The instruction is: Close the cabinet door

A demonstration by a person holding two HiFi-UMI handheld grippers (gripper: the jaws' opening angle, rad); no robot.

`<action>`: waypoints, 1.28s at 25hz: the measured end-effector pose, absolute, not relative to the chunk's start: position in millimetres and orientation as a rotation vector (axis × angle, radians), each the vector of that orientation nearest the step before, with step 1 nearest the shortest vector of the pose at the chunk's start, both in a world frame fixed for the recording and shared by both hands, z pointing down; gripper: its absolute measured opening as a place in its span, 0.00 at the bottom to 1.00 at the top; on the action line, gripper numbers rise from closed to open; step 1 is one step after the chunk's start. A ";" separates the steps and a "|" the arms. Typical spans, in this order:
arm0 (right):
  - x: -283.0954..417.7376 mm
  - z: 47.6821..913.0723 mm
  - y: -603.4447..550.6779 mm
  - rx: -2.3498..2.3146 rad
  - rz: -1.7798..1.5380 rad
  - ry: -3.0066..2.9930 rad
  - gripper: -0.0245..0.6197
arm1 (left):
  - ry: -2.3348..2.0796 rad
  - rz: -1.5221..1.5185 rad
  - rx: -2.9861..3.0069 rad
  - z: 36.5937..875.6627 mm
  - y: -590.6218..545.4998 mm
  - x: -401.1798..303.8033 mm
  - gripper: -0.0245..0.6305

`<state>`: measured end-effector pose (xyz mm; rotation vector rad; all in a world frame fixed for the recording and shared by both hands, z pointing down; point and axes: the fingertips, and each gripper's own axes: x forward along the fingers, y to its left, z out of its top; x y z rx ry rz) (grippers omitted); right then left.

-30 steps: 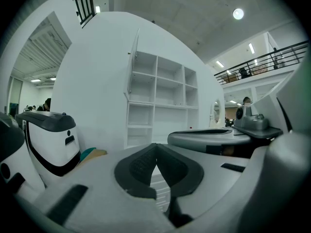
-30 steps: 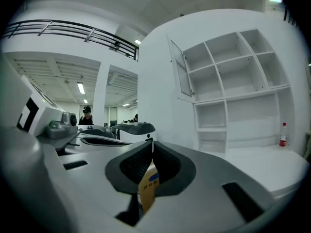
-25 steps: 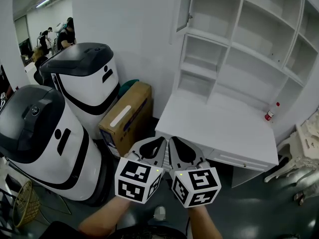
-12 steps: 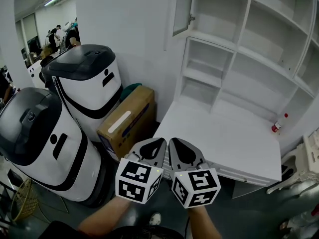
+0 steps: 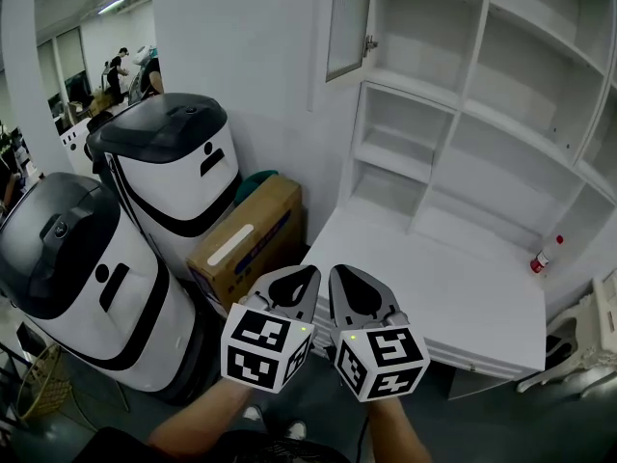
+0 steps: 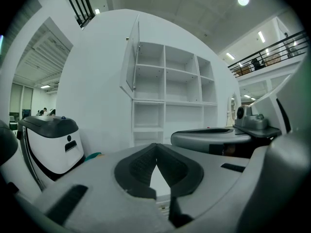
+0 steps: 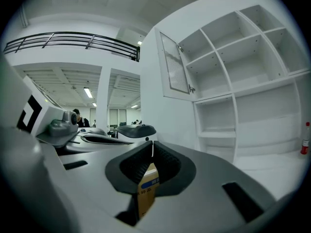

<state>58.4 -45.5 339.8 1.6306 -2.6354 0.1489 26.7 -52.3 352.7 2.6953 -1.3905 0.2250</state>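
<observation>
The white cabinet door [image 5: 347,22] stands open, hinged at the top left of the white shelving unit [image 5: 463,95], with a small handle [image 5: 369,43] on its inner edge. It also shows in the left gripper view, where the door [image 6: 132,57] is seen edge-on, and in the right gripper view as the door [image 7: 175,64] with a frosted panel. My left gripper [image 5: 305,275] and right gripper [image 5: 339,275] hang side by side well below and short of the door, over the front edge of the white desk [image 5: 434,287]. Both are shut with nothing held.
Two white-and-black rounded machines [image 5: 169,177] [image 5: 77,278] stand at the left, with a cardboard box [image 5: 246,239] leaning between them and the desk. A red-capped bottle [image 5: 546,256] sits at the desk's far right. People [image 5: 120,66] are far back at the left.
The shelving and open door have come closer and slid lower in the head view. Both grippers moved forward together, still shut and side by side.
</observation>
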 end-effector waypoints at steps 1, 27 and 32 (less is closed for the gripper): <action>59.2 338.2 -48.1 1.627 0.146 -2.639 0.07 | -1.396 0.222 2.695 351.1 -54.2 27.1 0.06; 35.1 269.2 -155.9 1.714 -0.055 -2.628 0.07 | -1.300 0.114 2.816 288.4 -169.8 5.3 0.06; 23.3 241.4 -184.3 1.769 -0.115 -2.618 0.07 | -1.251 0.069 2.861 263.2 -201.8 -8.1 0.06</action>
